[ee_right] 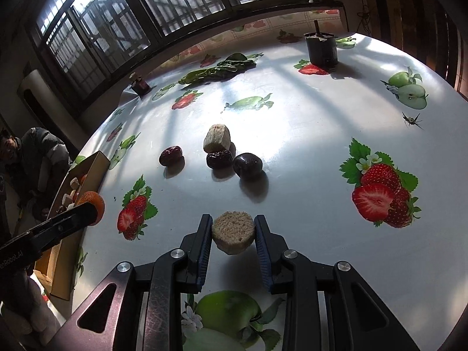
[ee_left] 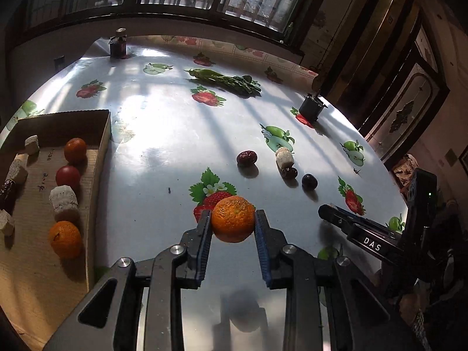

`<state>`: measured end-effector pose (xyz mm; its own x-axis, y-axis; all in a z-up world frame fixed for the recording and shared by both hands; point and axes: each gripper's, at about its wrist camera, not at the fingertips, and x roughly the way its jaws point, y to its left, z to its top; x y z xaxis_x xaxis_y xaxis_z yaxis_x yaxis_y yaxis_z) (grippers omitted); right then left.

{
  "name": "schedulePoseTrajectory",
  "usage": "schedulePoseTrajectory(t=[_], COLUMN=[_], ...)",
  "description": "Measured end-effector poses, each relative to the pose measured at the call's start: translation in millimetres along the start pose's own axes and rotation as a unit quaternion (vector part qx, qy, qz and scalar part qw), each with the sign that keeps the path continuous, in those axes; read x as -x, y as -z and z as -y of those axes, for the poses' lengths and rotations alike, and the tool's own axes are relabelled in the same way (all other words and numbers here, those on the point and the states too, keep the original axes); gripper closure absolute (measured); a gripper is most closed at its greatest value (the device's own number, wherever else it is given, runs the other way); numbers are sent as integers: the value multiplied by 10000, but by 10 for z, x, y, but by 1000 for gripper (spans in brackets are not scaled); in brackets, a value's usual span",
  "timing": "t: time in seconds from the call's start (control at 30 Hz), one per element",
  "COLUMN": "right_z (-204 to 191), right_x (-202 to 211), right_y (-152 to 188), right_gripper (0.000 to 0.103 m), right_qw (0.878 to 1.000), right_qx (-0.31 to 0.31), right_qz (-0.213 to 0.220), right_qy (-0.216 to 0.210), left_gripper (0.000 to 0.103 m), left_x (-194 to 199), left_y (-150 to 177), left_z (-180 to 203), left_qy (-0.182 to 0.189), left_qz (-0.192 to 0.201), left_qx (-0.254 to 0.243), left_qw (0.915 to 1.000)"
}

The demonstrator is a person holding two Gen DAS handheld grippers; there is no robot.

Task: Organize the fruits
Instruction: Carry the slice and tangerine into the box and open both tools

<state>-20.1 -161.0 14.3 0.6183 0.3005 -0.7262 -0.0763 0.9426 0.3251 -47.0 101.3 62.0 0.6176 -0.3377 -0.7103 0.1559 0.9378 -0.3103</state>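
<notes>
My left gripper (ee_left: 233,219) is shut on a mandarin orange (ee_left: 233,218) and holds it above the table. The cardboard box (ee_left: 101,158) to its left holds mandarins (ee_left: 65,239), a red fruit (ee_left: 68,176), pale chunks (ee_left: 63,199) and a date. My right gripper (ee_right: 233,225) is shut on a pale round chunk (ee_right: 232,231) held above the table; it also shows in the left wrist view (ee_left: 339,219). On the table lie a red date (ee_right: 171,155), a second date (ee_right: 218,159), a dark round fruit (ee_right: 247,165) and another pale chunk (ee_right: 217,138).
The round table (ee_left: 175,134) has a glossy fruit-print cloth. Leafy greens (ee_left: 228,80) lie at the back. A dark pot (ee_right: 321,47) and a small jar (ee_left: 118,44) stand near the far edges. A person (ee_right: 26,152) sits beyond the left edge.
</notes>
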Motion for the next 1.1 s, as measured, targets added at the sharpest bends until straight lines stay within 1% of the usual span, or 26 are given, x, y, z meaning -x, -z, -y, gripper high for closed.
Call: schedulePoseTrajectory(t=[0.07, 0.1, 0.13, 0.23, 0.37, 0.43, 0.5, 0.63, 0.7, 0.77, 0.87, 0.93, 1.03, 1.1], right_z=[-44, -80, -118, -394, -1114, -1503, -1857, -2443, -2666, -2835, -3025, -3110, -3184, -3204], right_x=[10, 15, 27, 111, 220, 206, 132, -117, -256, -392, -570, -651, -752, -785], right_y=[-3, -4, -4, -1, -4, 18, 61, 227, 315, 395, 510, 576, 641, 647], right_gripper=[72, 72, 72, 72, 72, 72, 72, 71, 71, 71, 71, 71, 71, 71], right_qw=[9998, 9996, 9996, 9996, 9946, 9895, 9839, 9724, 9674, 9627, 9561, 9518, 9491, 9485], right_qx=[128, 177, 165, 192, 844, 1186, 1473, 1957, 2120, 2240, 2472, 2636, 2758, 2757], right_qz=[76, 72, 42, -68, -66, -125, -239, -482, -606, -747, -912, -980, -1033, -1034], right_qy=[151, 228, 209, -204, -601, -813, -988, -1173, -1249, -1319, -1285, -1224, -1121, -1165], left_gripper=[75, 75, 75, 75, 75, 75, 75, 75, 75, 75, 75, 75, 75, 75], left_x=[217, 321, 405, 612, 743, 774, 795, 799, 786, 782, 766, 753, 733, 722], left_y=[52, 75, 98, 188, 334, 382, 395, 364, 359, 376, 390, 401, 418, 424], left_z=[-290, -452, -598, -1080, -1554, -1667, -1728, -1844, -1922, -2005, -2072, -2113, -2151, -2148], left_qy=[-264, -454, -624, -1074, -1256, -1266, -1310, -1660, -1743, -1786, -1865, -1828, -1758, -1722], left_qz=[123, 179, 217, 296, 326, 327, 326, 282, 218, 155, 122, 108, 102, 102], left_qx=[235, 351, 453, 904, 1537, 1670, 1692, 1608, 1634, 1674, 1668, 1717, 1789, 1803], left_qw=[9993, 9982, 9968, 9897, 9796, 9772, 9763, 9725, 9708, 9695, 9681, 9680, 9680, 9684])
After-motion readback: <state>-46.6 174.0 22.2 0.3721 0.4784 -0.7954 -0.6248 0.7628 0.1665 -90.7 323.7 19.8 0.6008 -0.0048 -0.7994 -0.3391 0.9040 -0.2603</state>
